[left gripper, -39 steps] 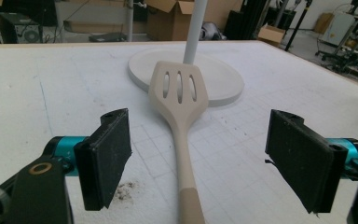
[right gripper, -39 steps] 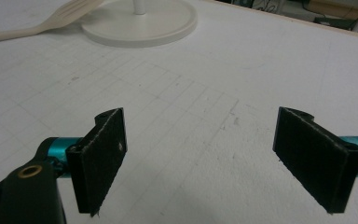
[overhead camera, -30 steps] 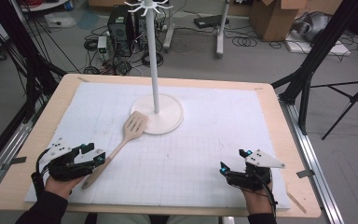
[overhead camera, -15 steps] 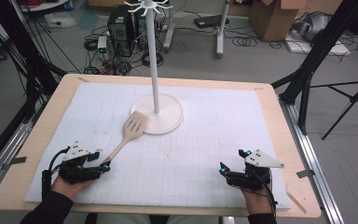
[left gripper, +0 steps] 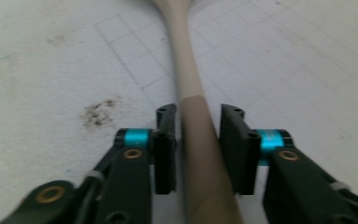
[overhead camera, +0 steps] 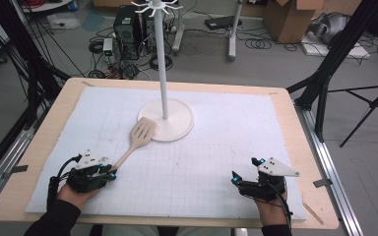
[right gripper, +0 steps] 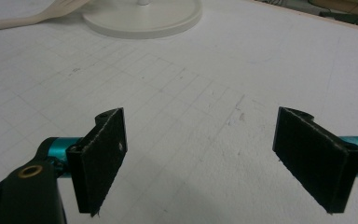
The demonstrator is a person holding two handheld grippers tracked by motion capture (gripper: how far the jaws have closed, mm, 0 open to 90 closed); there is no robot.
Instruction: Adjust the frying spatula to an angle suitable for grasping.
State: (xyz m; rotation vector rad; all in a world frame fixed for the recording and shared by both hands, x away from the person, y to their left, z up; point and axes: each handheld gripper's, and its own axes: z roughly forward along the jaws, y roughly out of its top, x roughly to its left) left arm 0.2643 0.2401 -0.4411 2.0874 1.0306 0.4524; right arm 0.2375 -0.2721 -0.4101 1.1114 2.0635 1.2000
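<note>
A pale wooden slotted spatula (overhead camera: pixel 142 132) lies on the white grid mat, its head resting on the edge of the white stand's round base (overhead camera: pixel 174 129). My left gripper (overhead camera: pixel 110 172) is at the handle's near end. In the left gripper view the jaws have just been closing and the pads (left gripper: pixel 166 144) now press both sides of the handle (left gripper: pixel 189 88), so my left gripper (left gripper: pixel 198 114) is shut on it. My right gripper (overhead camera: pixel 246 171) rests at the front right of the mat, jaws wide open (right gripper: pixel 200 114) with nothing between them.
The stand's thin white pole (overhead camera: pixel 161 59) rises from its base (right gripper: pixel 144 16) to hooks at the top, at the mat's far centre. The white mat (overhead camera: pixel 236 132) covers a wooden table (overhead camera: pixel 295 128). Tripod legs, cables and boxes stand on the floor beyond.
My left gripper has slid slightly forward and right onto the spatula handle's end and its jaws have closed on it. The right gripper has not moved.
</note>
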